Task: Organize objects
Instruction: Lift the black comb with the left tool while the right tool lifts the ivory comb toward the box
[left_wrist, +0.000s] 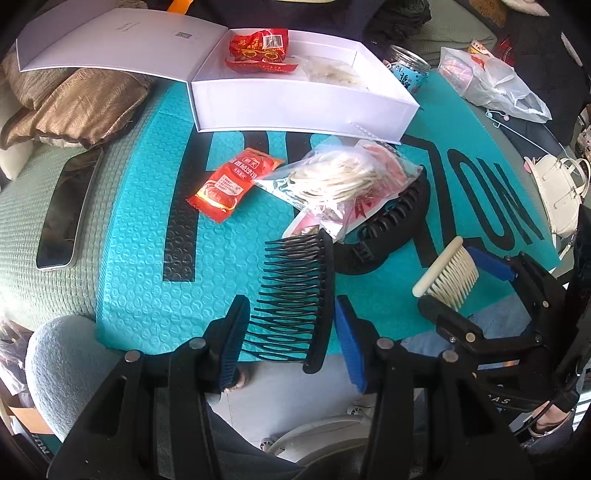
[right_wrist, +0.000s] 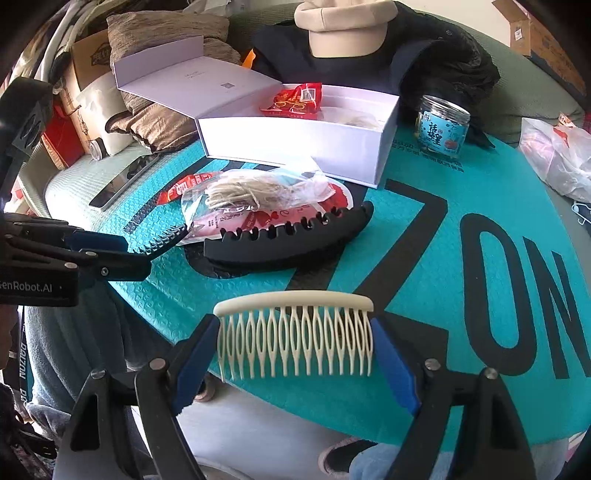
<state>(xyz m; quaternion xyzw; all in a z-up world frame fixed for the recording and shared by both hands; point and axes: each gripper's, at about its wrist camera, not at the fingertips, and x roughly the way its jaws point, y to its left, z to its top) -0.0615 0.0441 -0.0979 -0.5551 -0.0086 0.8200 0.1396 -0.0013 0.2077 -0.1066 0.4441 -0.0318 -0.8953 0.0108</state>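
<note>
My left gripper (left_wrist: 291, 328) is shut on a black hair comb (left_wrist: 295, 295), held above the near edge of the teal mat (left_wrist: 147, 258). My right gripper (right_wrist: 295, 350) is shut on a cream hair comb (right_wrist: 295, 332), also seen in the left wrist view (left_wrist: 447, 273). A black claw hair clip (right_wrist: 288, 236) lies on the mat between them. A clear bag of cream cords (left_wrist: 332, 177) and a red sachet (left_wrist: 232, 181) lie further in. An open white box (left_wrist: 295, 99) at the back holds red packets (left_wrist: 258, 48).
A phone (left_wrist: 70, 214) lies at the left on the green cover. A brown pillow (left_wrist: 74, 99) sits behind it. A jar (right_wrist: 441, 125) and a plastic bag (right_wrist: 557, 158) stand at the back right. A white handbag (left_wrist: 561, 184) is at the far right.
</note>
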